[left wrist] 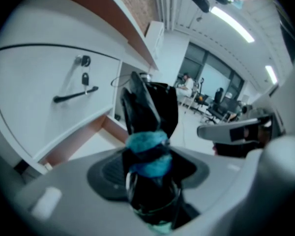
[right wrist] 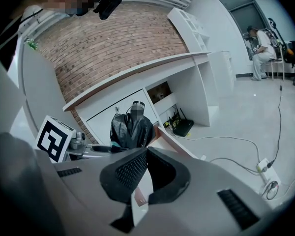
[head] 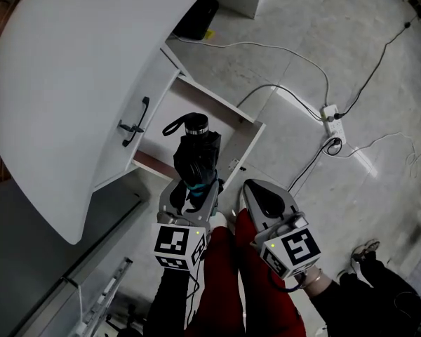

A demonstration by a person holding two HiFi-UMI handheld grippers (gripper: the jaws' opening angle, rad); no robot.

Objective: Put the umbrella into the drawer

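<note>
A folded black umbrella [head: 196,153] with a blue strap is held by its lower end in my left gripper [head: 195,188], which is shut on it. The umbrella's handle end and wrist loop point out over the open white drawer [head: 172,107]. In the left gripper view the umbrella [left wrist: 150,107] stands up between the jaws of the left gripper [left wrist: 150,166], beside the drawer front with its black handle [left wrist: 73,95]. My right gripper [head: 256,192] is to the right of the left one, shut and empty. In the right gripper view the right gripper [right wrist: 145,154] has its tips together, and the umbrella [right wrist: 132,127] shows beyond.
The white curved tabletop [head: 77,62] overhangs the drawer on the left. A power strip [head: 331,118] with cables lies on the grey floor to the right. A black box [head: 196,16] sits under the desk beyond. The person's red trousers [head: 224,279] are below the grippers.
</note>
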